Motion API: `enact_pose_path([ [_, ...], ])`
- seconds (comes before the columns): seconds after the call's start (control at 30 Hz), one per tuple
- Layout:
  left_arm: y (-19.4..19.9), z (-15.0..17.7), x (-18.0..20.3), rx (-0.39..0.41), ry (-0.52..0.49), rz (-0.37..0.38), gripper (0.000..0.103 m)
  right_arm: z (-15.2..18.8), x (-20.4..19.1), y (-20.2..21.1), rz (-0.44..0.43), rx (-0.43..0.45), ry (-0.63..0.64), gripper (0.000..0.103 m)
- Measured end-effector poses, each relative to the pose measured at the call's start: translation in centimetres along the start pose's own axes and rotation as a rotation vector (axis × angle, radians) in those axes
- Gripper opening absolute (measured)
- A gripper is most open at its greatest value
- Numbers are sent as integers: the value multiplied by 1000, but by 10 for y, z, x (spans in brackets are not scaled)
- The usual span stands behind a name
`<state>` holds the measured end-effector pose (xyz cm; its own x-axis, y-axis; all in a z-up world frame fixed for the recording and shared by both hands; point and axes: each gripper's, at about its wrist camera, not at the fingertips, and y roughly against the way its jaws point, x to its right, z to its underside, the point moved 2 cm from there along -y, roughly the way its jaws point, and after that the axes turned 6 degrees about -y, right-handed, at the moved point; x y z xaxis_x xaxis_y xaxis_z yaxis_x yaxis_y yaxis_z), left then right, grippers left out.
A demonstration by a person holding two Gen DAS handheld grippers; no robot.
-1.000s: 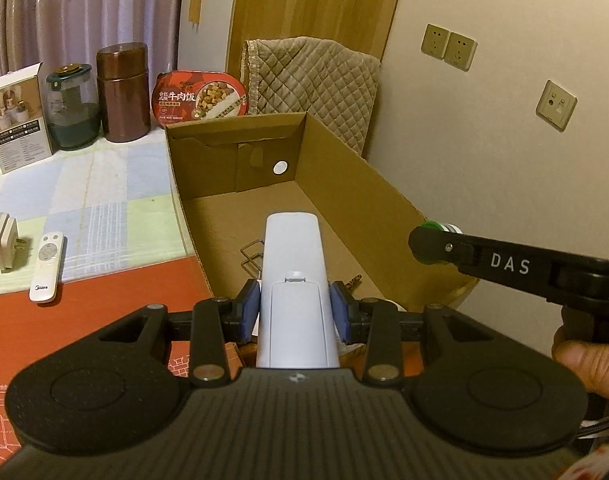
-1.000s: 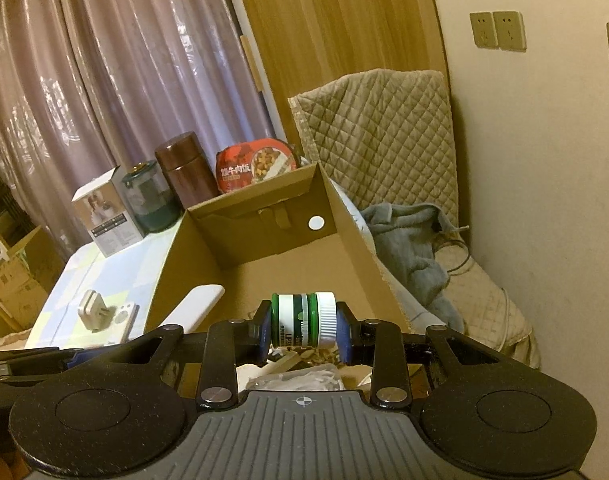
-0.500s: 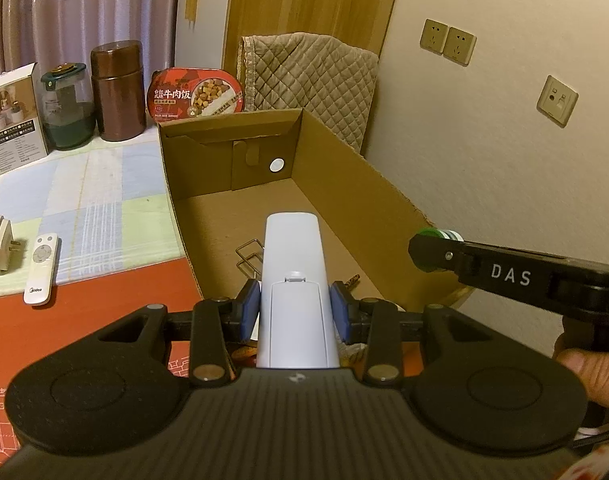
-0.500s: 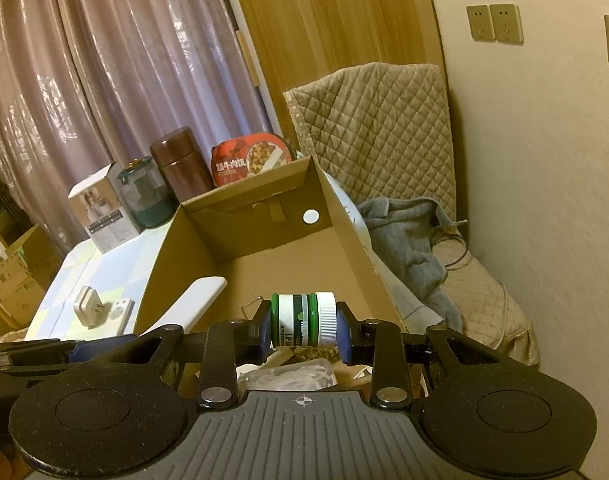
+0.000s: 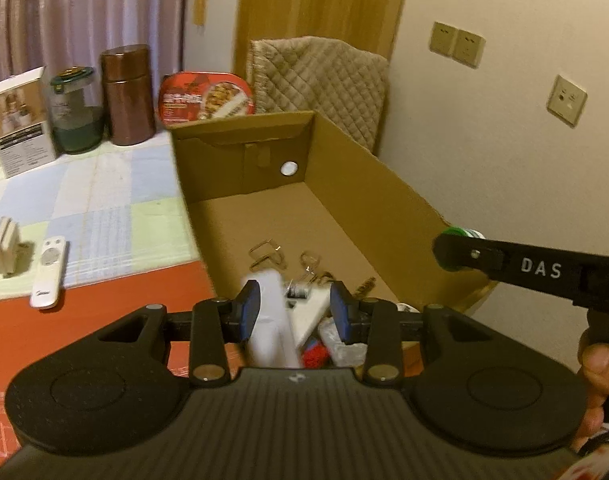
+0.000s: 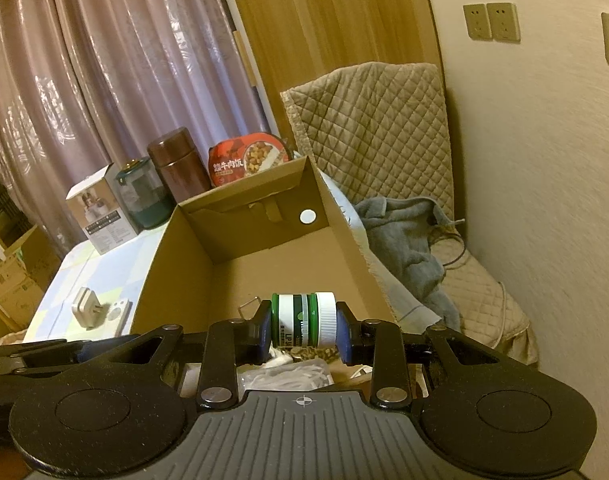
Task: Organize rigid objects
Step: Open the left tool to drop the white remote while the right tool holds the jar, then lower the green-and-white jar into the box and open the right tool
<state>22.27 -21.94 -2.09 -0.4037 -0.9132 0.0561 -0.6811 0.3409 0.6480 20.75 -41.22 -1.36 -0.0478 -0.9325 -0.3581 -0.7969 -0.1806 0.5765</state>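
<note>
Room: patchwork cloth and red mat on a table (image 5: 104, 200), an open cardboard box (image 5: 384, 200) at its right edge, curtains and a quilted chair beyond.

Change: a moment ago the white remote (image 5: 270, 320) sat square and sharp between the left pads, reaching out over the box. Now it is a motion-blurred streak, lower and off-centre, over the clutter at the near end of the box.

Left gripper (image 5: 294, 312): jaws partly open at about the same width as before, clamping nothing. The remote is close against the left pad (image 5: 248, 314), and a clear gap separates it from the right pad.

Remote axis: its long side still runs roughly near to far along the fingers, with the far end leaning a little left. The blur hides how steeply it tilts.

Right gripper (image 6: 304, 324): unchanged, closed tight on a small green-and-white jar (image 6: 302, 320).

Jar axis: on its side, long axis left to right between the pads, white cap toward the right pad. It is held above the near end of the box.

Box floor: wire clips (image 5: 268, 254) lie just beyond the remote, and the far half is bare cardboard.

Table, left: a small remote (image 5: 48, 272) and a plug adapter (image 5: 6, 250) lie side by side, well apart from the box.
</note>
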Motion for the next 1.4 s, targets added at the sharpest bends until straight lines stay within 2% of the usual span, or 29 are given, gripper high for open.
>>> enact_pose_path([
  [0.37, 30, 9, -33, 24, 103, -33, 33, 1, -2, -1, -11, -13, -5, 29],
  [1.4, 36, 13, -42, 19, 135, -23, 33, 0, -8, -9, 12, -18, 5, 29],
])
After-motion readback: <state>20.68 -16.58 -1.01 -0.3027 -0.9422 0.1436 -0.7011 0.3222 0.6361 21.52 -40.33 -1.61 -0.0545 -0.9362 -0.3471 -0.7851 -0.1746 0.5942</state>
